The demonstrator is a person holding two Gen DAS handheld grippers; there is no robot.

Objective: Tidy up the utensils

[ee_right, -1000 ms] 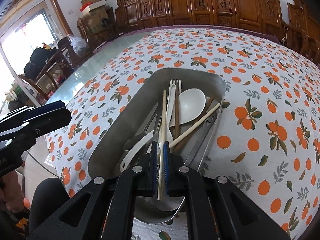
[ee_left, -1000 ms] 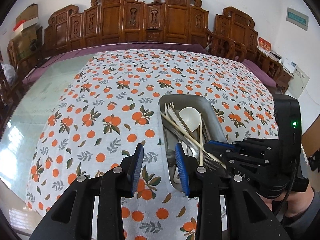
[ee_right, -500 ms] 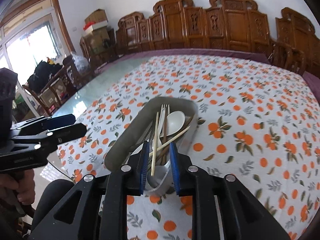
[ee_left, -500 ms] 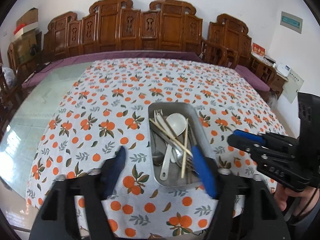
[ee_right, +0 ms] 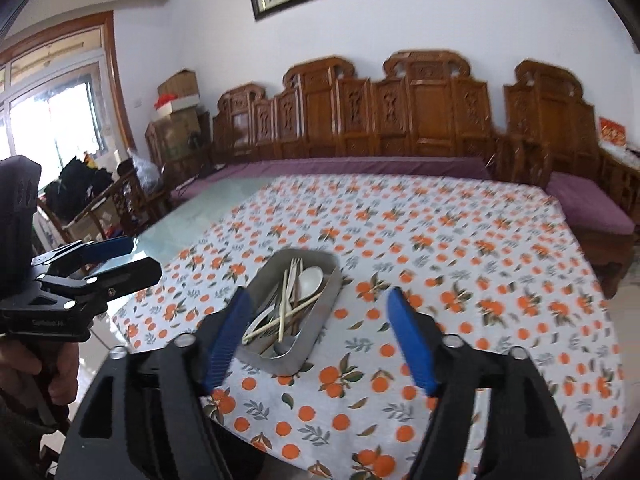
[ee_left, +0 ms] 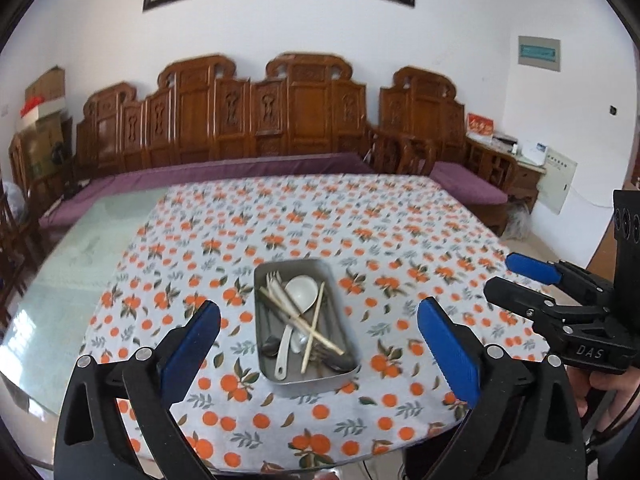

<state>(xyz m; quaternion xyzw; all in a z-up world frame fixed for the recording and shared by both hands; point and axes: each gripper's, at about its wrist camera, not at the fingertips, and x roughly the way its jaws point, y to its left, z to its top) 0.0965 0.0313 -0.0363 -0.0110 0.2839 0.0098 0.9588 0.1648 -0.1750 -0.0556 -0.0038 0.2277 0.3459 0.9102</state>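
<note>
A grey metal tray (ee_left: 342,311) (ee_right: 325,305) sits near the front edge of the table. In it lie a white spoon (ee_left: 301,289) (ee_right: 311,279), wooden chopsticks (ee_left: 313,329) (ee_right: 283,307), a white fork (ee_left: 273,280) and dark metal utensils, all mixed. My left gripper (ee_left: 318,338) is wide open and empty, held back above the table's front edge. My right gripper (ee_right: 318,330) is wide open and empty, also drawn back from the tray. Each gripper shows in the other's view, the right (ee_left: 520,280) and the left (ee_right: 120,258).
The table carries a white cloth with orange fruit print (ee_left: 360,216) and bare glass at the left (ee_left: 80,248). Carved wooden benches with purple cushions (ee_left: 256,120) stand behind it. A cabinet (ee_left: 500,164) stands at the right, boxes (ee_right: 176,100) at the left.
My right gripper let go of the chopstick, which now lies in the tray. Both grippers opened wide and pulled up and back from the tray.
</note>
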